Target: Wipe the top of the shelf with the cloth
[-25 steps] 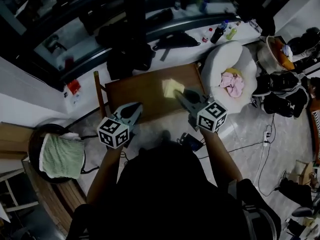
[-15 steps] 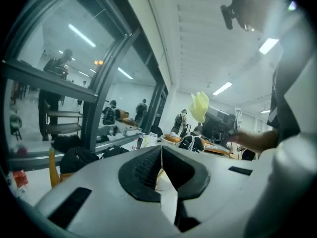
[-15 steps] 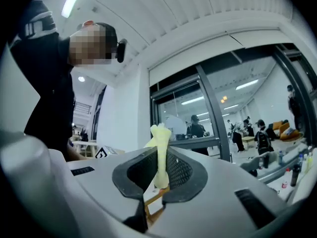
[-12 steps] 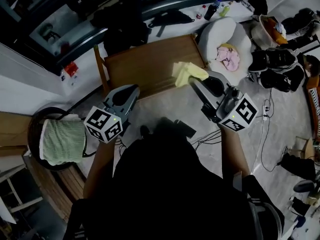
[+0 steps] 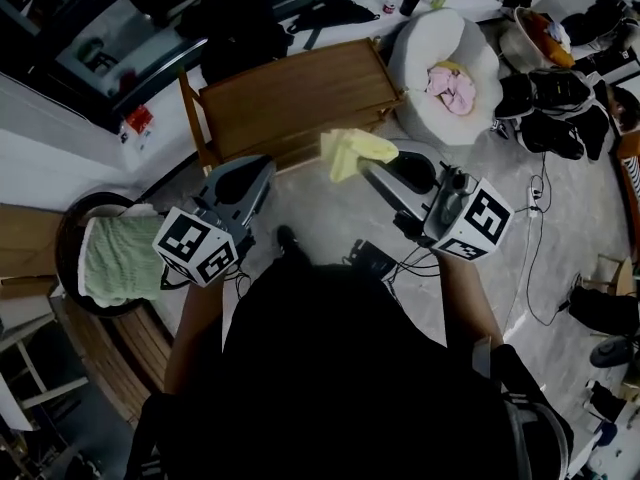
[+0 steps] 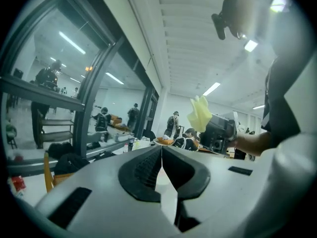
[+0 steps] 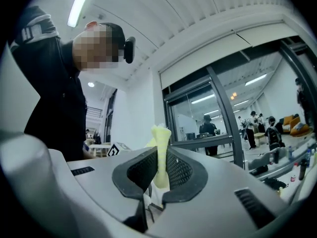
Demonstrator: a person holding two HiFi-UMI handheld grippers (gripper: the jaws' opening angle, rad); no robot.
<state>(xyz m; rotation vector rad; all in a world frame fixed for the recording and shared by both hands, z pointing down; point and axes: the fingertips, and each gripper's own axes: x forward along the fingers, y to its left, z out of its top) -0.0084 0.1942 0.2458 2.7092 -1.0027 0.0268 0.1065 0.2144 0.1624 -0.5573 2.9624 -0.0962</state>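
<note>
Head view: the cloth (image 5: pixel 352 151) lay on the shelf (image 5: pixel 300 98) top 1 second ago. Now it hangs from the right gripper (image 5: pixel 366 171), just past the shelf's front edge, so the wiping seems finished or paused.
Left gripper view: the left gripper (image 6: pixel 161 152) has its jaws together, with nothing between them.
Right gripper view: the jaws are clamped on the cloth.

Shelf (image 5: pixel 300 93) is the landmark. Cloth (image 5: pixel 352 151) at its front right edge, in right gripper (image 5: pixel 365 171). Left gripper (image 5: pixel 248 176) before its front left. Cushion (image 5: pixel 440 38) right of it. Basket (image 5: pixel 75 238) far left, nearer the person.
</note>
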